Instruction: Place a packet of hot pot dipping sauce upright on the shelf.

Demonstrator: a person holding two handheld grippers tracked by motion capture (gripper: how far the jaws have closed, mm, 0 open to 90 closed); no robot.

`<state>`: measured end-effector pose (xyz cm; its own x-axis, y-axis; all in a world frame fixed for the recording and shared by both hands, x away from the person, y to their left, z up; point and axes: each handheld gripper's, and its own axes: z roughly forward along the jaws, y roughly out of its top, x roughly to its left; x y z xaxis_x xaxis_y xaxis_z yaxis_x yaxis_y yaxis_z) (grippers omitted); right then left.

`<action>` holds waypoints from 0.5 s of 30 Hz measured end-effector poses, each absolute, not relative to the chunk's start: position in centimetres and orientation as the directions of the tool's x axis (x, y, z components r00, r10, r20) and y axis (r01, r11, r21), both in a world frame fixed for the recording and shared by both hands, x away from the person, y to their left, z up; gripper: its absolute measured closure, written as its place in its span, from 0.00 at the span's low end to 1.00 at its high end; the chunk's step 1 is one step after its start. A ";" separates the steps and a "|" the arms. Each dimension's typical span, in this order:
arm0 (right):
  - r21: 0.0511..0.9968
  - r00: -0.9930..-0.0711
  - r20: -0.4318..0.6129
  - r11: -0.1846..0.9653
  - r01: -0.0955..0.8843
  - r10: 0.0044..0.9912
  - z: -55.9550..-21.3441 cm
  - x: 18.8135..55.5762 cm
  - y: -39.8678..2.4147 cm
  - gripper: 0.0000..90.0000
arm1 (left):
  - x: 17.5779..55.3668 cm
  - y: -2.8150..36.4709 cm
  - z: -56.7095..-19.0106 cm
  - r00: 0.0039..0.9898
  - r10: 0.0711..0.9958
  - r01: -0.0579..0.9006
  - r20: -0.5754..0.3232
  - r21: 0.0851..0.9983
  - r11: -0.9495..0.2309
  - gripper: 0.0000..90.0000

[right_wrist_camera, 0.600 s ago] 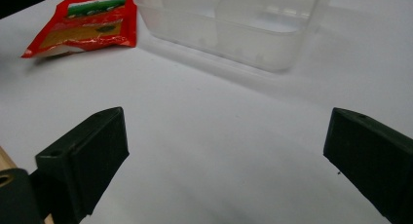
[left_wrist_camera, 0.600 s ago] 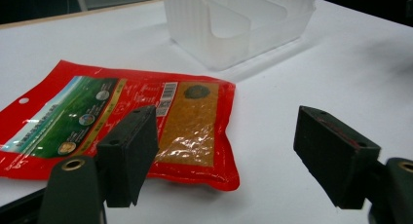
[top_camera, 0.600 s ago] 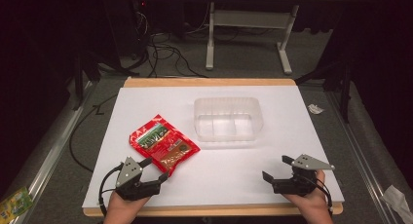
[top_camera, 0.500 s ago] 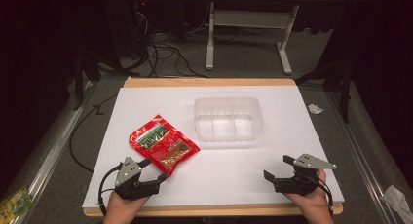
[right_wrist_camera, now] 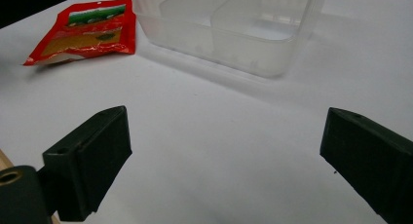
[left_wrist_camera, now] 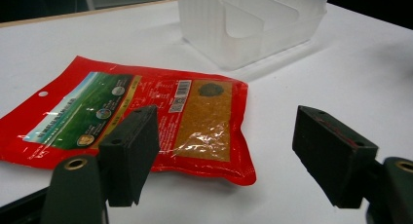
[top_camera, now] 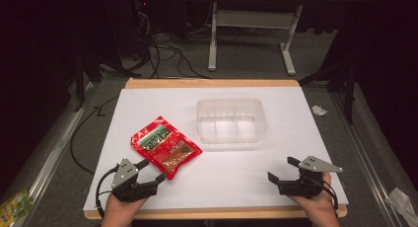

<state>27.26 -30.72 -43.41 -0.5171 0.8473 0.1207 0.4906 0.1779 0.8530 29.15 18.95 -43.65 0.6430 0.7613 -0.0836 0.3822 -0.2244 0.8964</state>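
A red snack pouch (top_camera: 166, 146) lies flat on the white table (top_camera: 226, 182), left of centre; its clear window and green label show in the left gripper view (left_wrist_camera: 146, 117). A clear plastic container (top_camera: 230, 120) with inner dividers stands empty behind it, near the middle. My left gripper (top_camera: 151, 170) rests at the front left, open, its jaws just short of the pouch's near corner with nothing between them. My right gripper (top_camera: 283, 169) sits at the front right, open and empty, pointing toward the container (right_wrist_camera: 229, 24) and the pouch (right_wrist_camera: 87, 31).
The table's wooden front edge (top_camera: 217, 213) runs just under both hands. A crumpled scrap (top_camera: 319, 110) lies off the table's right side. Cables (top_camera: 167, 49) and a desk's metal legs (top_camera: 249, 34) stand on the floor beyond the far edge.
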 end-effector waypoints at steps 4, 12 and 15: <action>0.853 -0.512 0.124 0.172 0.493 0.850 -43.4 27.3 -30.7 0.09 | 29.4 19.3 -43.7 0.636 0.766 0.389 -0.097 0.897 -0.210 0.30; 0.845 -0.505 0.112 0.186 0.502 0.856 -43.6 27.3 -30.9 0.09 | 29.8 19.3 -43.9 0.621 0.777 0.404 -0.100 0.891 -0.208 0.30; 0.839 -0.503 0.106 0.194 0.509 0.858 -43.7 27.5 -30.8 0.10 | 30.6 19.0 -44.3 0.601 0.791 0.427 -0.114 0.882 -0.198 0.30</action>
